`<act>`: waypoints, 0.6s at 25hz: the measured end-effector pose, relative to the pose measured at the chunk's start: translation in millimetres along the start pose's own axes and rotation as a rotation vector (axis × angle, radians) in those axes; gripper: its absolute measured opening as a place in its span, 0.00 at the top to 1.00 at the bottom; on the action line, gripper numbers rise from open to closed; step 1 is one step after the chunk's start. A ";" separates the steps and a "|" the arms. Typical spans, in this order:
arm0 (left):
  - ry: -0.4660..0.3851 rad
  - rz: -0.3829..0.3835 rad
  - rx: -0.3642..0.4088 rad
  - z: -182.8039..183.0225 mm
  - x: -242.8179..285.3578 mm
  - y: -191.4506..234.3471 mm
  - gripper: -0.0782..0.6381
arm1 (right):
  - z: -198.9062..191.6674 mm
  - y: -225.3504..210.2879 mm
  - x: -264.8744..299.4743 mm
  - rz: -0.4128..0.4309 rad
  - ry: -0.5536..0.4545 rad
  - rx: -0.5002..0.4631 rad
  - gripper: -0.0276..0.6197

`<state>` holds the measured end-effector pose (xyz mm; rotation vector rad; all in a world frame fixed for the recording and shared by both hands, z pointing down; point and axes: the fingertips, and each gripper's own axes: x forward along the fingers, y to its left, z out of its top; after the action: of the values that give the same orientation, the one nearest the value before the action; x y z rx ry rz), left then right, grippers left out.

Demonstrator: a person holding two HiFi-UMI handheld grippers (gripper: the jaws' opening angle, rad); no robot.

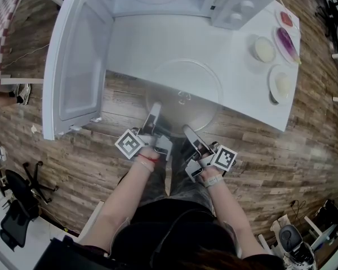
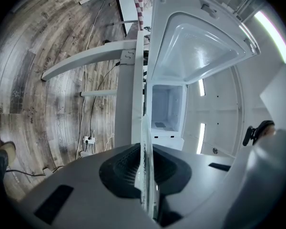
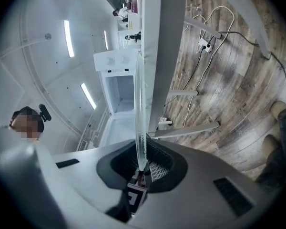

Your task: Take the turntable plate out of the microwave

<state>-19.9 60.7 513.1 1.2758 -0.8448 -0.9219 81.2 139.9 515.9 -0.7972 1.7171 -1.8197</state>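
Note:
The clear glass turntable plate [image 1: 183,94] is outside the microwave [image 1: 236,4], held level half over the white table's [image 1: 158,44] near edge. My left gripper [image 1: 152,118] is shut on the plate's near-left rim and my right gripper [image 1: 188,133] on its near-right rim. In the left gripper view the plate [image 2: 145,137] runs edge-on between the left gripper's [image 2: 145,175] dark pads. The right gripper view also has the plate [image 3: 139,113] edge-on, its rim seated between the right gripper's [image 3: 140,163] pads.
The microwave door [image 1: 79,61] hangs open to the left of the plate. Several small dishes [image 1: 264,49] with food sit at the table's right end. A black chair [image 1: 22,196] stands on the wooden floor at lower left. The person's legs are below the grippers.

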 end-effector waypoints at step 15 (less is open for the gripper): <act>0.080 0.005 0.064 -3.8 -0.7 -2.4 0.85 | 2.3 4.4 -1.2 0.004 -0.036 -0.002 0.89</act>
<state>-16.9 62.8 510.3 1.3563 -0.8196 -0.8404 83.5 138.9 511.5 -0.8217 1.6968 -1.7905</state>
